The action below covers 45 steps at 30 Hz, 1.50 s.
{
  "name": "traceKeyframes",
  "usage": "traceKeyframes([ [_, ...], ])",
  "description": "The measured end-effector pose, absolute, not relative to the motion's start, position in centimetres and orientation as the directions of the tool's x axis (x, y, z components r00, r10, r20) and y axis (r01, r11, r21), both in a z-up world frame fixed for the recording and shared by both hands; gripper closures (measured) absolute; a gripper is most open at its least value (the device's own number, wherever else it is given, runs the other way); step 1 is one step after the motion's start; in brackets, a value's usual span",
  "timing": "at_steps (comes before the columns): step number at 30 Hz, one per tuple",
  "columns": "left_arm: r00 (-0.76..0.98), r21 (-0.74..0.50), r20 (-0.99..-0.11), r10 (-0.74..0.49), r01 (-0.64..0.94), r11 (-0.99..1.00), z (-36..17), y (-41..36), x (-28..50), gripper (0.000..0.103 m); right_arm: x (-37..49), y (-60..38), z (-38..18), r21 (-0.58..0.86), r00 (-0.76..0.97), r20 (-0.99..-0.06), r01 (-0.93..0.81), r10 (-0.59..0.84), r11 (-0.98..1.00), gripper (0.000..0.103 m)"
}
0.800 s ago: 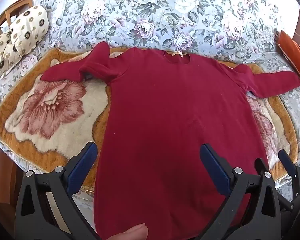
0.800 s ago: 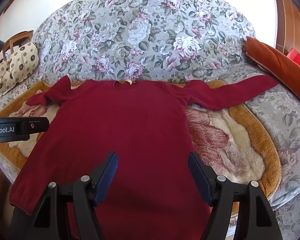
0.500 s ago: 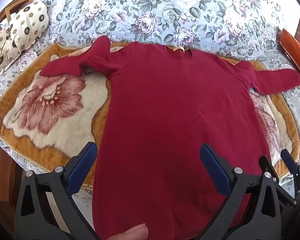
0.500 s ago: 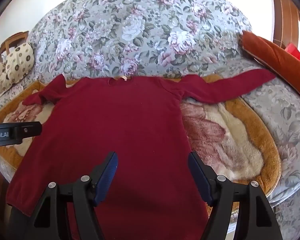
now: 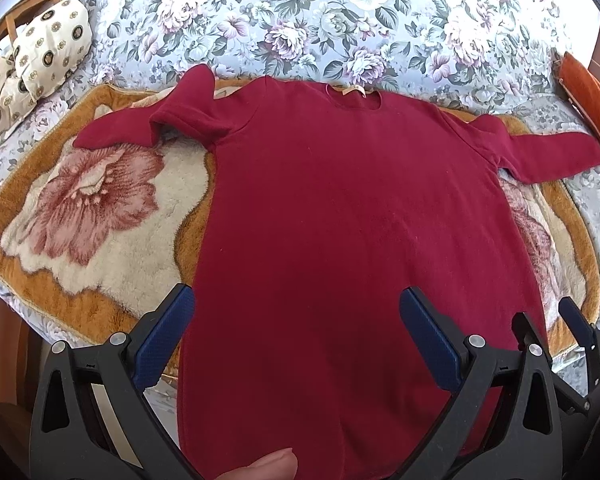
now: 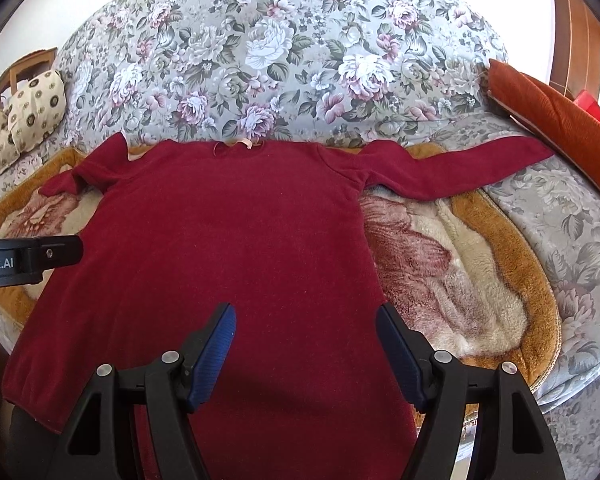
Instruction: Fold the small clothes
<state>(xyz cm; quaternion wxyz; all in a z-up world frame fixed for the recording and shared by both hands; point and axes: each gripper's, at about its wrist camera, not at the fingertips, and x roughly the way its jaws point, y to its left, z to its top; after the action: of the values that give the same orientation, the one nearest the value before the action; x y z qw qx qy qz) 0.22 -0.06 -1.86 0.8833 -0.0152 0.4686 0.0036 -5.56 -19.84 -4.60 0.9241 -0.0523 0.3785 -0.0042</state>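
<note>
Hovering with jaws apart, left gripper and right gripper, over a red top lying flat on a rug.

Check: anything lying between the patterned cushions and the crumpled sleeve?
Only bedding: the floral bedspread and the fleece blanket's orange border separate the cushions from the sleeve, clearest in the left wrist view.

A floral sofa fills the view — grey-blue cloth with pale roses, back cushion swelling at 12 o'clock. On its seat lies a plush gold-edged blanket printed with a pink flower. Cream dotted pillows at 10 o'clock, a wooden chair behind them. Rust-orange cushion at 2 o'clock — bright white light beyond.
</note>
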Motion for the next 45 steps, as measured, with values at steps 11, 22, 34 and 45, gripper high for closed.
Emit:
traceKeyframes([
  [11, 0.543, -0.072, -0.839, -0.045, -0.029, 0.997, -1.8, 0.2, 0.2, 0.000, -5.5, -19.6, -4.6, -0.115, 0.712, -0.700, -0.037, -0.054, 0.993, 0.033],
  [22, 0.617, 0.017, -0.786, 0.038, -0.039, 0.999, -1.7, 0.4, -0.2, 0.000, -5.5, -19.6, -4.5, -0.111, 0.710, -0.702, -0.034, -0.055, 0.993, 0.033],
  [34, 0.554, 0.002, -0.833, 0.017, -0.028, 1.000, -2.9, 0.5, 0.1, 0.000, -4.6, -18.9, -5.3, -0.130, 0.666, -0.743, -0.055, -0.061, 0.990, 0.033],
  [45, 0.571, -0.033, -0.821, 0.008, -0.061, 0.998, -2.5, 1.9, -0.2, 0.000, -4.5, -19.0, -5.4, -0.122, 0.659, -0.750, -0.052, -0.058, 0.991, 0.033],
])
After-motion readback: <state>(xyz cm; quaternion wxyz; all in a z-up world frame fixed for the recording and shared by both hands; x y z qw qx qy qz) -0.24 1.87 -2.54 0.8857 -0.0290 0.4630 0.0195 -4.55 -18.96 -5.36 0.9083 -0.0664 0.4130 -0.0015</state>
